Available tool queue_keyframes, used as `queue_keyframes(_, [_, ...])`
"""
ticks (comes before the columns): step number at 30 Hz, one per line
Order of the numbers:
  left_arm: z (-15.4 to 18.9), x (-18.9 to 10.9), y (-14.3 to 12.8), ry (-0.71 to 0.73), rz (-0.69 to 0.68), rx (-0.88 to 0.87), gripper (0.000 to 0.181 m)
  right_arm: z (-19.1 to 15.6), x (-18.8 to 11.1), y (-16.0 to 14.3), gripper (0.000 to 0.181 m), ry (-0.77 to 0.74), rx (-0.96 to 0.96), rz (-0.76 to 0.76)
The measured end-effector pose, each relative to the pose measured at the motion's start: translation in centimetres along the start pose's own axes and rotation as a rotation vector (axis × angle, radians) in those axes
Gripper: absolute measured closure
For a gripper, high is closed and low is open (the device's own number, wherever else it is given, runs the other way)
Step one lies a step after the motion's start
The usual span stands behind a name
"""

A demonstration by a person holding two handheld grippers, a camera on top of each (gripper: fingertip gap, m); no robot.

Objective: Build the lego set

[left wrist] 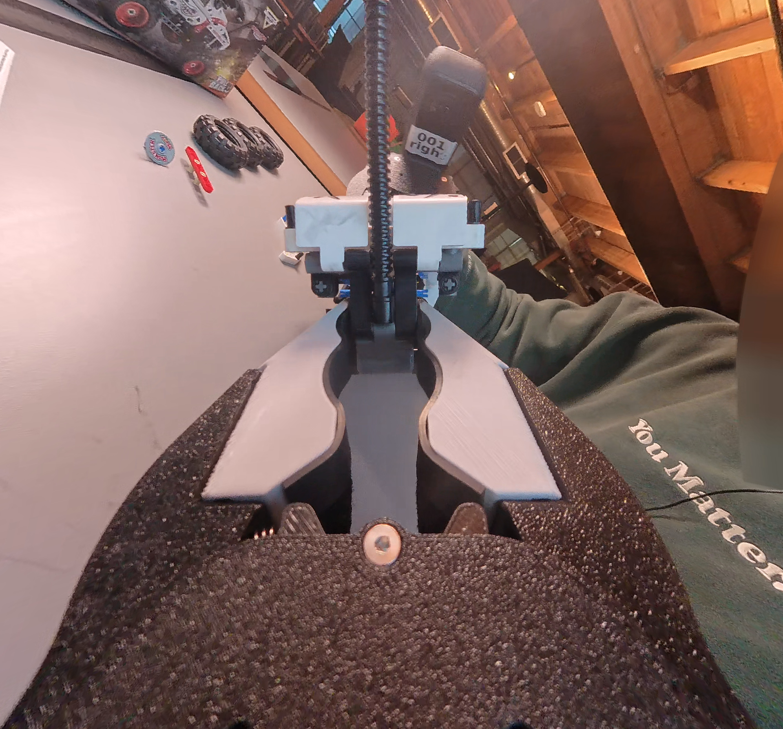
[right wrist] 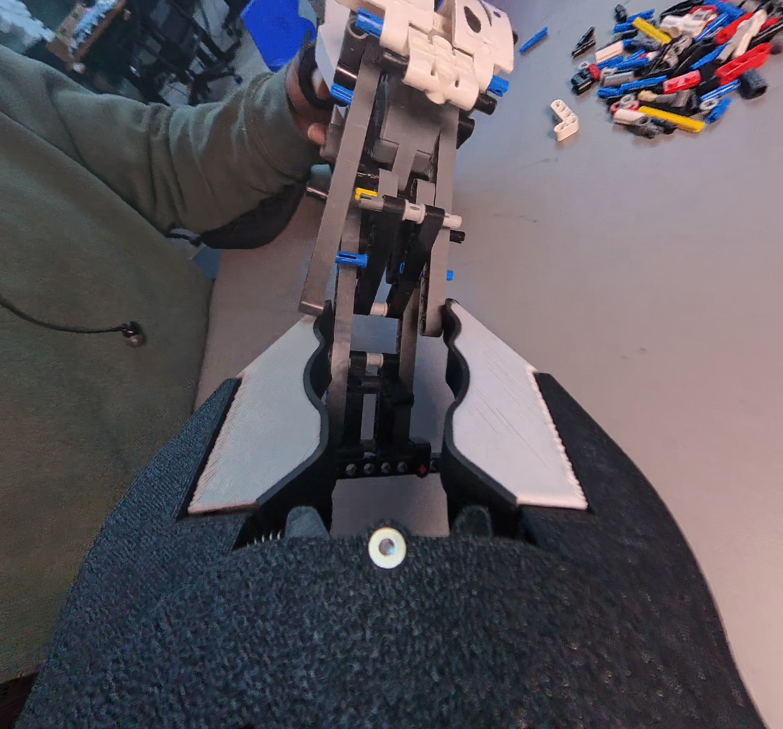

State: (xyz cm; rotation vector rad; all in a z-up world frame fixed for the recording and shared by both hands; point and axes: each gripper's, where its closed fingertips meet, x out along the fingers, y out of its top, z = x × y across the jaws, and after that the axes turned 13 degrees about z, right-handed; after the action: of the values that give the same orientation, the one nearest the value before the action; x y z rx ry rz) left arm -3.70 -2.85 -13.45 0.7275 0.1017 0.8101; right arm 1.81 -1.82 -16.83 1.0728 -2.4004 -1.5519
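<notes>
While held clear of the table (right wrist: 593,285), gripped from two opposite ends: the lego model (left wrist: 339,225), a partly built frame of grey and black beams with white panels and blue pins. Raised in the air in front of a green sleeve (left wrist: 593,348).

Left tool (left wrist: 383,306): closed onto the black beams at one end of the lego model, fingertips pressed against them from either side. Standing straight out beyond the white panels, along the tool's centre line: a black ribbed rod (left wrist: 378,115).

Right tool (right wrist: 385,319): clamped on the opposite end of the frame, one finger against a long grey beam, the other against a rounded grey beam end. Seated deep between the fingers: a black cross-beam with a row of holes. Seen past the model in the left wrist view: this tool's black handle (left wrist: 449,86), bearing a white label.

Near one table edge, in the left wrist view:
- four black tyres (left wrist: 237,147), standing in a row and touching one another;
- just beside them, a round grey disc (left wrist: 160,148) and a short red beam (left wrist: 199,169);
- farther along the same edge, the printed set box (left wrist: 169,9).

Toward the far side of the table, in the right wrist view:
- a pile of loose parts (right wrist: 678,69) in blue, black, red, white and yellow;
- just beside the pile, a white angled beam (right wrist: 565,120);
- apart from both, a single blue pin (right wrist: 534,39).
</notes>
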Motion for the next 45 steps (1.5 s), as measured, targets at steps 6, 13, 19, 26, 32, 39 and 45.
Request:
queue_keyframes(6, [-1.3, -0.3, 0.4, 0.055, 0.026, 0.002, 0.155, 1.3, -1.2, 1.2, 0.124, -0.208, -0.239, 0.022])
queue_keyframes(13, [-2.5, -0.7, 1.2, 0.130, 0.076, 0.008, 0.155, 1.1, -1.1, 3.7, 0.166, -0.510, -0.658, 0.088])
queue_keyframes(19, [-3.0, -1.0, 1.6, 0.169, 0.111, 0.002, 0.155, 1.7, -0.5, 3.7, 0.174, -0.581, -0.727, 0.115])
queue_keyframes(26, [-3.3, -0.9, 1.2, 0.189, 0.095, -0.017, 0.155, 1.5, -0.7, 3.3, 0.174, -0.584, -0.711, 0.114])
queue_keyframes(32, [-3.2, -0.6, 1.0, 0.191, 0.086, -0.001, 0.155, 0.9, -0.9, 3.3, 0.174, -0.561, -0.674, 0.105])
queue_keyframes(39, [-3.4, -0.8, 1.0, 0.201, 0.082, -0.003, 0.155, 1.2, -0.1, 2.5, 0.174, -0.568, -0.652, 0.085])
queue_keyframes(45, [-3.5, -0.7, 0.8, 0.199, 0.070, -0.011, 0.155, 1.4, 0.0, 2.0, 0.174, -0.572, -0.681, 0.052])
